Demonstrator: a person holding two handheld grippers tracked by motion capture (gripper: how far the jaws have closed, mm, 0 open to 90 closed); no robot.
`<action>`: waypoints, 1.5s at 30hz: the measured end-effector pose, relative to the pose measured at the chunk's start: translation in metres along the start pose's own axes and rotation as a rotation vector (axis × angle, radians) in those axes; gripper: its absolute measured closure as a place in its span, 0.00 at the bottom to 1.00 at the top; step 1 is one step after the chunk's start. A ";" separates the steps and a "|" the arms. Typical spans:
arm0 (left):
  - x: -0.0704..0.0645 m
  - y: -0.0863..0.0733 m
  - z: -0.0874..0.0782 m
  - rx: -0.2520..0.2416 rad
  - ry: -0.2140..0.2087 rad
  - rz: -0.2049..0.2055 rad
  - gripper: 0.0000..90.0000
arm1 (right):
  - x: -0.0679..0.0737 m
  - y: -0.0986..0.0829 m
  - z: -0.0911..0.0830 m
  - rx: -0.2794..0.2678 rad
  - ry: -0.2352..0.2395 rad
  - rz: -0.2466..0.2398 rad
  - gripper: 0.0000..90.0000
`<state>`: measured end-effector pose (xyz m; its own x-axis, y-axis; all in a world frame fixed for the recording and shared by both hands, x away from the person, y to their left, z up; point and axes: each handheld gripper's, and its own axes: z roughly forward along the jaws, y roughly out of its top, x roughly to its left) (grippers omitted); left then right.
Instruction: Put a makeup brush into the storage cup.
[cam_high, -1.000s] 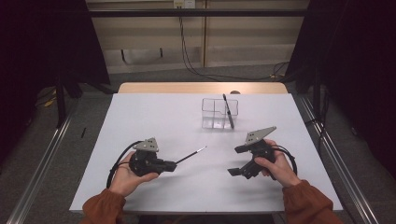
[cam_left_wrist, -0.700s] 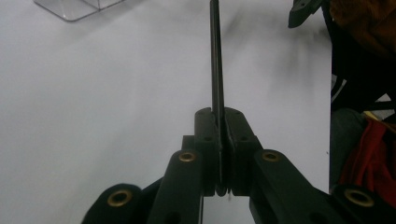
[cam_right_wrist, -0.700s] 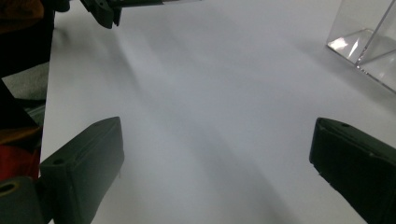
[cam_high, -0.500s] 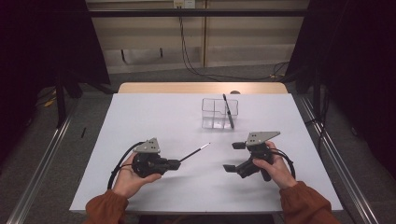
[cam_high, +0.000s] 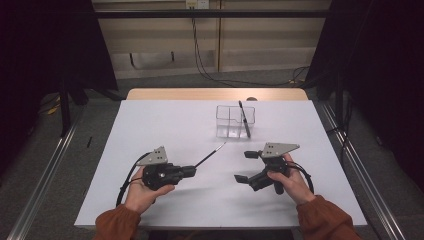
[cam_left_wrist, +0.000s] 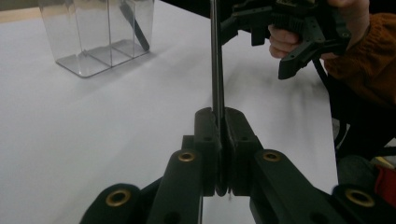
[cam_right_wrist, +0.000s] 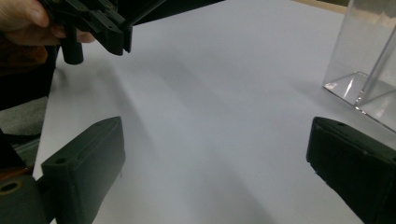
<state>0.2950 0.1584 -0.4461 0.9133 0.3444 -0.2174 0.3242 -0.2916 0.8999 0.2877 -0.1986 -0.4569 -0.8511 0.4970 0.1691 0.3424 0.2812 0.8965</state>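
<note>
Worktop (cam_high: 165, 120): white sheet over a wooden top, carrying one container and both hand-held tools. Clear divided organiser (cam_high: 235, 121): transparent plastic box with inner partitions, standing at the far centre of the worktop, well apart from both hands; it holds one dark pen (cam_high: 244, 118), leaning tilted against a partition in a right-hand compartment, with the other compartments apparently bare. Left gripper (cam_high: 192, 170): low over the near-left worktop, jaws closed tight on a second thin dark pen (cam_high: 210, 154) at its near end, as the left gripper view confirms (cam_left_wrist: 219, 154). Held pen (cam_left_wrist: 215, 56): long axis runs straight on from the jaws, aimed up and to the right toward the organiser, its free tip short of the box and roughly level with the right gripper. Right gripper (cam_high: 247, 166): near-right worktop, jaws spread wide and holding nothing, turned toward the left; its own view shows bare white surface between the two pads (cam_right_wrist: 88, 163). Relation for the coming move, as a judgement: the organiser lies ahead and to the right of the held pen's tip, so the pen must travel forward along its own axis and then tip upright to enter a compartment; the right gripper is the nearer to the box.
</note>
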 end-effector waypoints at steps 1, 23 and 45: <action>0.000 0.000 0.001 -0.009 -0.006 -0.001 0.94 | 0.000 0.001 0.000 -0.004 0.009 -0.005 0.04; -0.011 0.004 0.015 -0.099 -0.046 0.036 0.94 | 0.008 0.023 0.009 -0.175 0.055 -0.021 0.03; -0.014 -0.002 0.028 -0.044 -0.066 0.056 0.94 | 0.010 0.026 0.018 -0.203 0.157 0.014 0.55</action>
<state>0.2883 0.1293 -0.4554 0.9444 0.2686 -0.1896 0.2625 -0.2688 0.9267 0.2952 -0.1714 -0.4397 -0.9037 0.3614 0.2296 0.2813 0.0970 0.9547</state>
